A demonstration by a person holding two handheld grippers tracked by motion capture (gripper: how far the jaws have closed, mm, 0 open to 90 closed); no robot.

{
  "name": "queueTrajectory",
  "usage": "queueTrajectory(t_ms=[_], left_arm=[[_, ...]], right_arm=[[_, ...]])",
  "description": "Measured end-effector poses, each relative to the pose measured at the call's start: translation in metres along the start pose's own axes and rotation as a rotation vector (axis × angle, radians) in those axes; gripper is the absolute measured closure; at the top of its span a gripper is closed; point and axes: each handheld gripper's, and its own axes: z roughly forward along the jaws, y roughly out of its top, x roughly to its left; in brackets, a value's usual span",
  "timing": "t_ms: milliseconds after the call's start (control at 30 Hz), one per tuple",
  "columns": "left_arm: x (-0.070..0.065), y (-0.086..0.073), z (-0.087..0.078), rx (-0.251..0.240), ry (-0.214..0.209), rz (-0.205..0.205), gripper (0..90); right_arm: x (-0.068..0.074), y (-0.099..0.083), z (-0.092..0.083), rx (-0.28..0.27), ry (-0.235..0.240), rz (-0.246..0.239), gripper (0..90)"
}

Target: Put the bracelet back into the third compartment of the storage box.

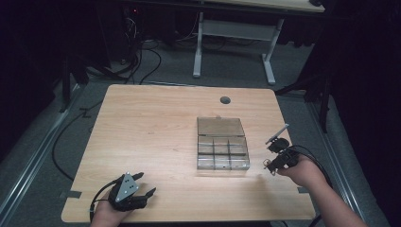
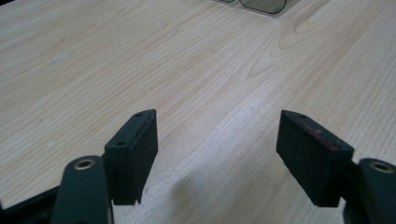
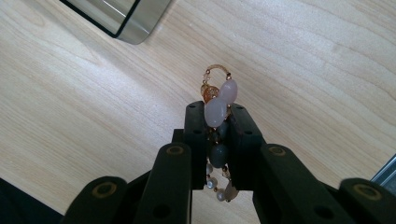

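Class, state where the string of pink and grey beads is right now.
The string of pink and grey beads is clamped in the right gripper, above the wooden table, just right of the clear compartment box in the high view.

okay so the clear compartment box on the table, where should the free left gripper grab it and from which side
Best guess: grip the box's near front wall from above, one pad outside, one inside a compartment. The lid lies open behind, blocking that side, and the body looks wide for a full span. The left gripper stands open; the right gripper is shut on a beaded bracelet.
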Motion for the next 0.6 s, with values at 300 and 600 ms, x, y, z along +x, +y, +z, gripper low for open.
queueTrajectory(t_ms=[300, 600], left_arm=[[0.000, 0.000, 0.000, 0.003, -0.003, 0.002, 30.0], [0.000, 0.000, 0.000, -0.002, -0.005, -0.002, 30.0]], right_arm=[[0.006, 0.008, -0.010, -0.012, 0.005, -0.002, 80.4], [0.014, 0.019, -0.017, -0.017, 0.002, -0.019, 80.4]])
